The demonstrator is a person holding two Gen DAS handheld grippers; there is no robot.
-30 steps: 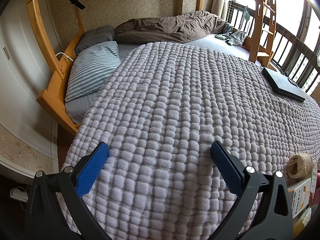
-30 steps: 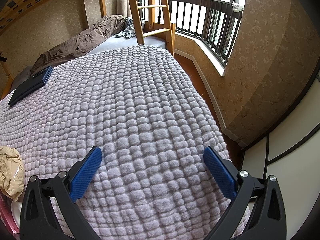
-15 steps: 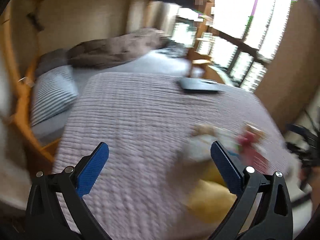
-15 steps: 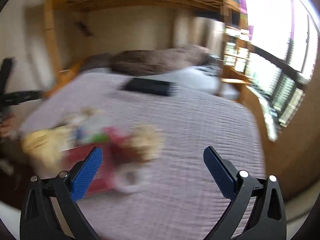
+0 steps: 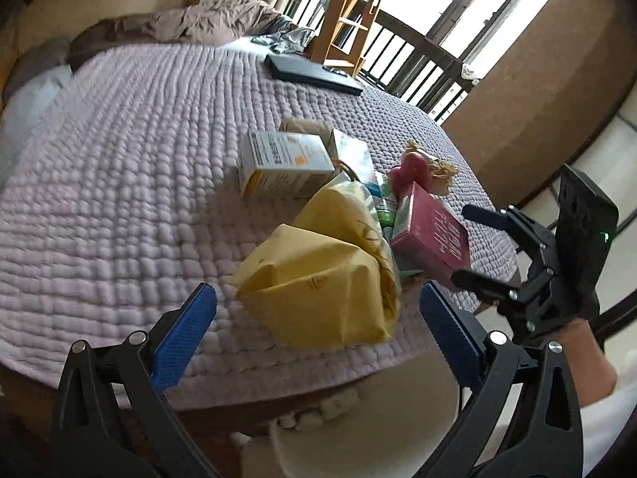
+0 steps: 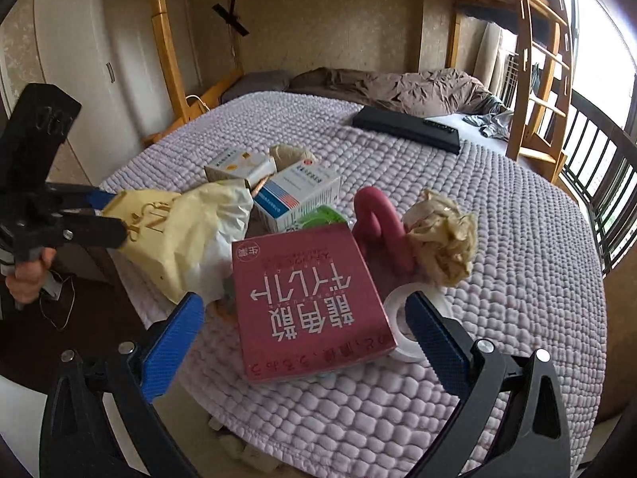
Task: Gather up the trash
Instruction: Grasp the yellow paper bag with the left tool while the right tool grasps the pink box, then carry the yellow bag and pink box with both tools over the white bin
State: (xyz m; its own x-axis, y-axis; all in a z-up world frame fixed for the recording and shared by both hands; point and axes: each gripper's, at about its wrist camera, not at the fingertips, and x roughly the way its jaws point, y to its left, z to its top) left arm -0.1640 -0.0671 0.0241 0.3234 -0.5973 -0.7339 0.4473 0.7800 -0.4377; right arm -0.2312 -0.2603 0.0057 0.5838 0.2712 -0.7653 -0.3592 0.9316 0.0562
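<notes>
Both claws spread, hovering at the bed edge over the trash pile

The left claw (image 5: 314, 334) is lining up on the yellow paper bag (image 5: 318, 283), the right claw (image 6: 302, 330) on the red box (image 6: 306, 302); both empty. Trash is lying clustered on the quilt (image 6: 497, 207) near the edge, within reach: cartons, crumpled paper (image 6: 442, 235), tape roll (image 6: 402, 318)

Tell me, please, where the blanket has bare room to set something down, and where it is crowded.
Bare blanket stretches from the white and orange box towards the pillows, and between the pile and the black flat case. Crowded: the near corner, around the yellow bag, red box and tape roll.
</notes>
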